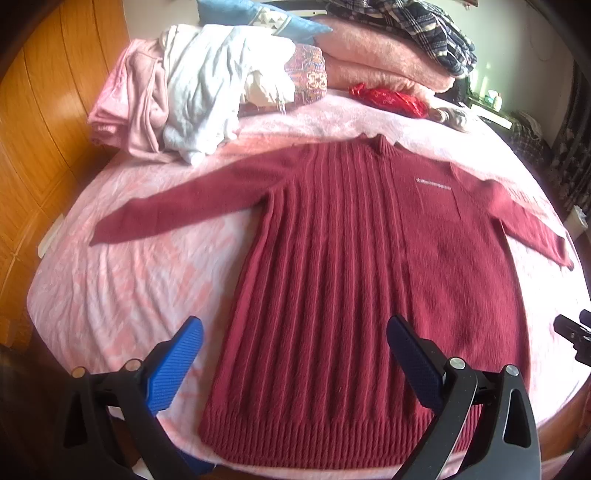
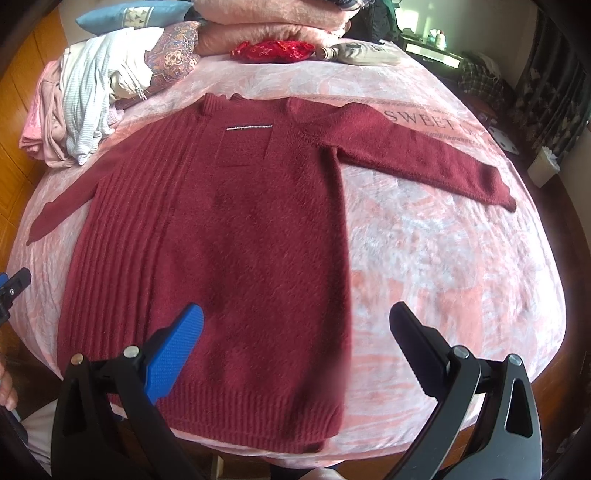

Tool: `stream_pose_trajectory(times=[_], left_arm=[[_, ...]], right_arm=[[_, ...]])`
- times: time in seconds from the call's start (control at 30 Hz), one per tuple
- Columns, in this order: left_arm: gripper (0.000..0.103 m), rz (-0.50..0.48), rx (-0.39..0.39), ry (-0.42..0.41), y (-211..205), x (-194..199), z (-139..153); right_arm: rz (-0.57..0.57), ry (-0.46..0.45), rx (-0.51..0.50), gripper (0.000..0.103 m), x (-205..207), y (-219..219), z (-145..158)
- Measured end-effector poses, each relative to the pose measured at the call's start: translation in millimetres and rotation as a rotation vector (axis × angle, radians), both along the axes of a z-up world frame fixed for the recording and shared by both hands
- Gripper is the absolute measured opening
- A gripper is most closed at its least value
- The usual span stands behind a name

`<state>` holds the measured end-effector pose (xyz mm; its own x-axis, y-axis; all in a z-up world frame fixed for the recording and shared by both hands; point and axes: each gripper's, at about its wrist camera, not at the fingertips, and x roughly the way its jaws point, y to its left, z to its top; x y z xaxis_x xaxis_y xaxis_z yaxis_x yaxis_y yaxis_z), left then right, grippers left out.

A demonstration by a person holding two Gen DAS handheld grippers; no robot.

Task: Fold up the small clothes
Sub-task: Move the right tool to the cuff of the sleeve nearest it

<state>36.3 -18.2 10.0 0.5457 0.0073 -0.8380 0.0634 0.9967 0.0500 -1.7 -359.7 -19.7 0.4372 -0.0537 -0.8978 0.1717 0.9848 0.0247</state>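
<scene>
Both grippers, left point(image 1: 294, 360) and right point(image 2: 296, 349), hang released.
We see the sweater point(image 1: 354, 280) lying collar-away, hem nearest our fingers.

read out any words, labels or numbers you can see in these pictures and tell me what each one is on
"SWEET" followed by a cut-off word, perhaps starting "D": printed on the pink bedspread, beside the right sleeve of the red sweater.
Silvery strip on the sweater's chest: too blurred to tell whether it holds letters.
Blue pillow: a triangle pattern only, no words.
No other text can be read in either view.
</scene>
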Motion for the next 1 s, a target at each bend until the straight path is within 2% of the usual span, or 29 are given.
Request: stream_pose_trajectory(times=[0.07,0.17,0.33,0.53,0.63,0.83,1.0], left_arm=[[0.099,-0.003,0.01,-0.019,-9.0,13.5,1.9],[0.099,-0.016,-0.005,-0.015,-23.7,29.9,-0.7],[0.099,-0.055,0.024,-0.038,-60.5,58.9,-12.2],[0.099,-0.079,0.002,-0.034,-111.2,99.7,-31.8],[0.099,-0.069,-0.035,-0.012,-134.6,125.0,-44.7],[0.099,-0.081,-0.022,-0.005,-173.5,161.3,-64.5],[0.099,-0.104,0.005,-0.003,-203.0,186.3,-79.1]], right_arm=[[0.019,-0.017,-0.029,0.1,9.7,-17.6,0.5],[0.017,0.002,0.06,0.1,23.0,-55.4,-7.3],[-0.164,0.041,0.222,0.1,52.0,-161.8,-38.7],[-0.295,0.075,0.211,0.1,83.1,-268.2,-64.9],[-0.337,0.079,0.202,0.1,94.0,-314.5,-74.3],[-0.399,0.083,0.244,0.1,102.7,-378.3,-93.5],[-0.416,0.102,0.246,0.1,107.6,-405.8,-110.2]])
